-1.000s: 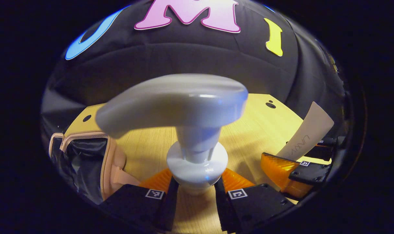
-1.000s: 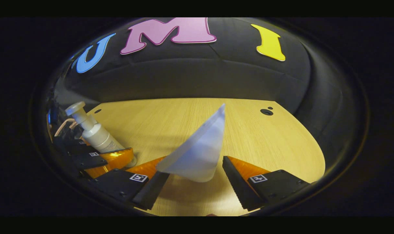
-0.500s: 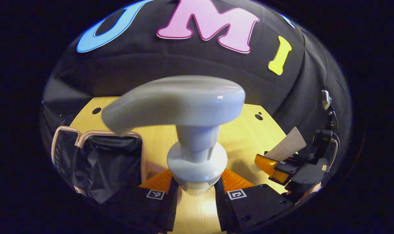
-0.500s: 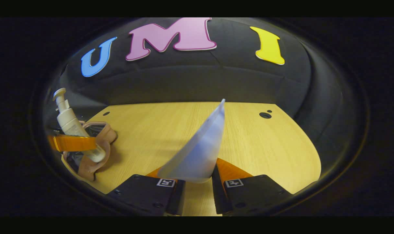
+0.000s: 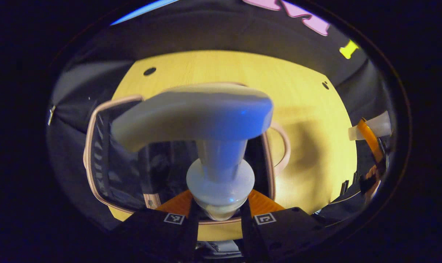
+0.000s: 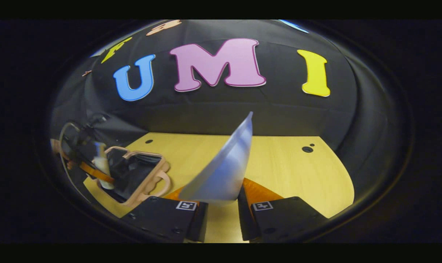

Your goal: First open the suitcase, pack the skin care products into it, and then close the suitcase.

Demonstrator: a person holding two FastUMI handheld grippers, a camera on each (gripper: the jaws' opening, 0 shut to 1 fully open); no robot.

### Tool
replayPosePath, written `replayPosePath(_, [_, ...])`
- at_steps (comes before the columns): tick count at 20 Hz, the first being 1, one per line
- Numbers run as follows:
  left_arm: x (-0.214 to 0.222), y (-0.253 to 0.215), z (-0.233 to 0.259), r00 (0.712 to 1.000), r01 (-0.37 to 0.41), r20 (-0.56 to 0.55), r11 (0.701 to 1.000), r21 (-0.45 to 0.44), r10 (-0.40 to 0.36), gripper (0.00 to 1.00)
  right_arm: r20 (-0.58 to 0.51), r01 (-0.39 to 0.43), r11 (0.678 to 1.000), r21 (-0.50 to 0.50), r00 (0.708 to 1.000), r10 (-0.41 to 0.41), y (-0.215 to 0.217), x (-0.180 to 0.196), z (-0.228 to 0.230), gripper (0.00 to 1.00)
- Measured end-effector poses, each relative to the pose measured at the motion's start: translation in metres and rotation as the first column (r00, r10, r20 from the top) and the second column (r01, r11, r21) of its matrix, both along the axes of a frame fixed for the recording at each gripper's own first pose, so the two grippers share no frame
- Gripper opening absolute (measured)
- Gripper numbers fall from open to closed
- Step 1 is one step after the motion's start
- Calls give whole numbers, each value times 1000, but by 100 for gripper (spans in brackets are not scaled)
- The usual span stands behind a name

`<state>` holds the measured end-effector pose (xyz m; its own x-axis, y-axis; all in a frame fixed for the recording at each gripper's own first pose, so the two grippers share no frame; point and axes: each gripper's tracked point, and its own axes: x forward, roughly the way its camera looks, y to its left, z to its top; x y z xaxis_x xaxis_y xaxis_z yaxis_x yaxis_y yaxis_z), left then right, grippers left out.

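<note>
Wooden bench [image 5: 308, 109] lay under everything. In the left gripper view the left tongs [image 5: 218, 215] were squeezed tight on the pump bottle [image 5: 213, 146], which stood straight up toward 12 o'clock, right over the open suitcase [image 5: 107, 164]. In the right gripper view the suitcase [image 6: 140, 175] sat far off at 9 o'clock, and the right tongs [image 6: 221, 215] pinched the white tube [image 6: 224, 168]. The left hand was nearer.

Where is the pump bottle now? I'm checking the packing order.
The pump bottle is held in the left gripper, above the open suitcase, which lies on the table's left part.
</note>
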<state>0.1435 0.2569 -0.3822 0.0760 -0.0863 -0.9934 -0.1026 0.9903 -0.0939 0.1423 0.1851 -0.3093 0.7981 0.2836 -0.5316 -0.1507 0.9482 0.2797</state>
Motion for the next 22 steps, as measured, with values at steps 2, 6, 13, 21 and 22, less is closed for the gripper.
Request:
replayPosePath(2, [-12,15,-39,992,5,-122,1000,25,-2,58,1,-27,999,28,1000,27,18,-7,14,40])
replayPosePath(6, [-10,30,-82,991,-34,-127,998,53,40,55,-28,-118,992,45,992,119,56,-24,26,40])
replayPosePath(13, [-4,45,-16,970,-34,243,999,25,27,99,-250,-259,927,270,911,328,171,-61,11,40])
replayPosePath(21, [-84,171,85,824,-289,480,952,-101,301,97,-638,-303,907,291,646,420,313,-89,-82,40])
replayPosePath(22, [-98,193,87,805,-336,484,936,-105,343,92,-702,-296,919,259,596,390,319,-96,-100,40])
